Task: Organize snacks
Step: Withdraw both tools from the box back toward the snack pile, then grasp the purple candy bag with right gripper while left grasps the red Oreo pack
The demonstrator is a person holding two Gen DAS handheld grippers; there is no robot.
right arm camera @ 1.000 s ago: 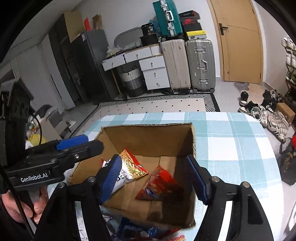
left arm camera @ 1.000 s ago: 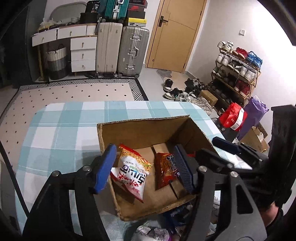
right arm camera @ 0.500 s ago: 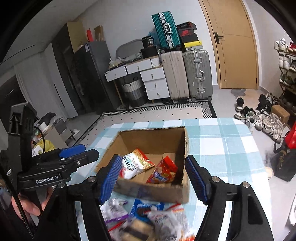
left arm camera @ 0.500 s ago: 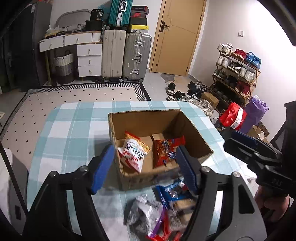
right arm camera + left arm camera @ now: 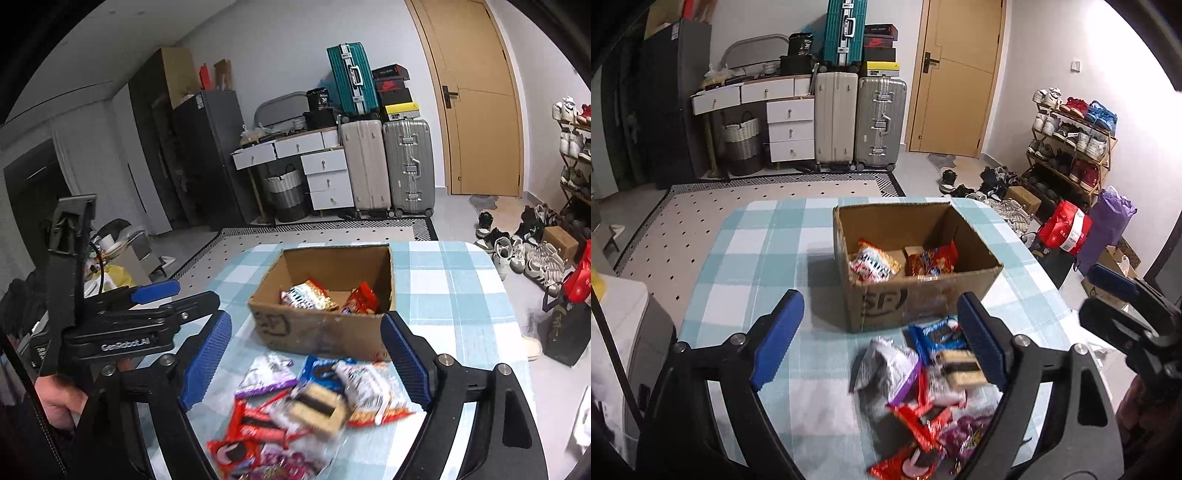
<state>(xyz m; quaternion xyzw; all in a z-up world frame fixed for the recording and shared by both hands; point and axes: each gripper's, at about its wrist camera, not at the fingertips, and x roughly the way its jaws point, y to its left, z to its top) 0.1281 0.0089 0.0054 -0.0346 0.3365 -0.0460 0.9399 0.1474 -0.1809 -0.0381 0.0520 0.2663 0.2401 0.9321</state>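
An open cardboard box (image 5: 923,299) (image 5: 321,332) stands on the checked table and holds a white-red snack bag (image 5: 873,262) (image 5: 308,295) and a red snack bag (image 5: 932,260) (image 5: 362,301). A pile of loose snack packets (image 5: 923,387) (image 5: 306,402) lies on the cloth in front of the box. My left gripper (image 5: 882,343) is open and empty above the pile. My right gripper (image 5: 306,363) is open and empty, also above the pile. Each gripper shows at the edge of the other's view.
The table (image 5: 757,258) has a blue-white checked cloth. Behind it are a patterned rug, suitcases (image 5: 857,122), white drawers and a door. A shoe rack (image 5: 1071,140) and bags stand on the floor to the right.
Both grippers have pulled back and up from inside the box. The box now looks farther away and the snack pile in front of it has come into view.
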